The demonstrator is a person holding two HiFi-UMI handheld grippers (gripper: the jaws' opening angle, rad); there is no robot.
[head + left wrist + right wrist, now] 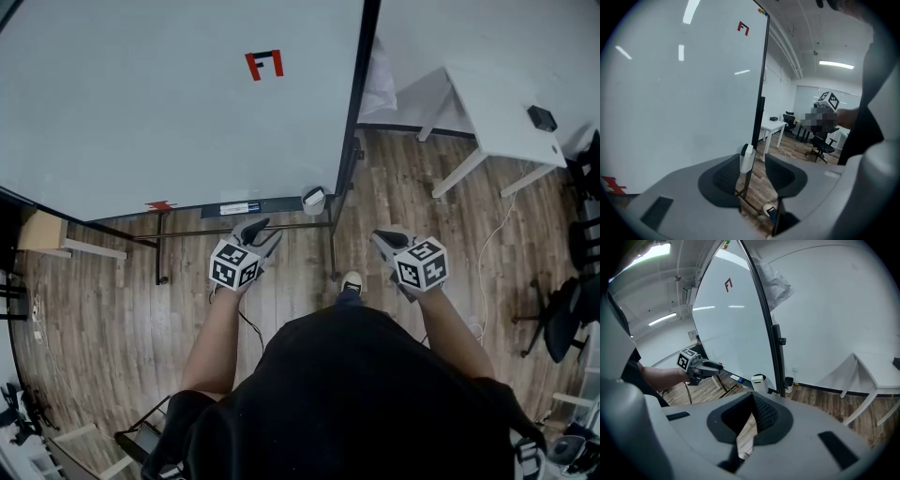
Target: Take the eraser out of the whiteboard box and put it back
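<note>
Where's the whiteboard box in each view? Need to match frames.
Head view: whiteboard box at centre, right end of the tray.
Left gripper view: whiteboard box lower centre, against the black post.
Right gripper view: whiteboard box centre, left of the black post.
Shared landmark: red-and-black F mark on the whiteboard.

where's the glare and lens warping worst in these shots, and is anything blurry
Left gripper view: ceiling lights mirror as bright streaks on the whiteboard, and the corners go dark. Right gripper view: the lens bows the whiteboard's frame into a curve. Head view: even light, no hot spots on the whiteboard, everything sharp.
</note>
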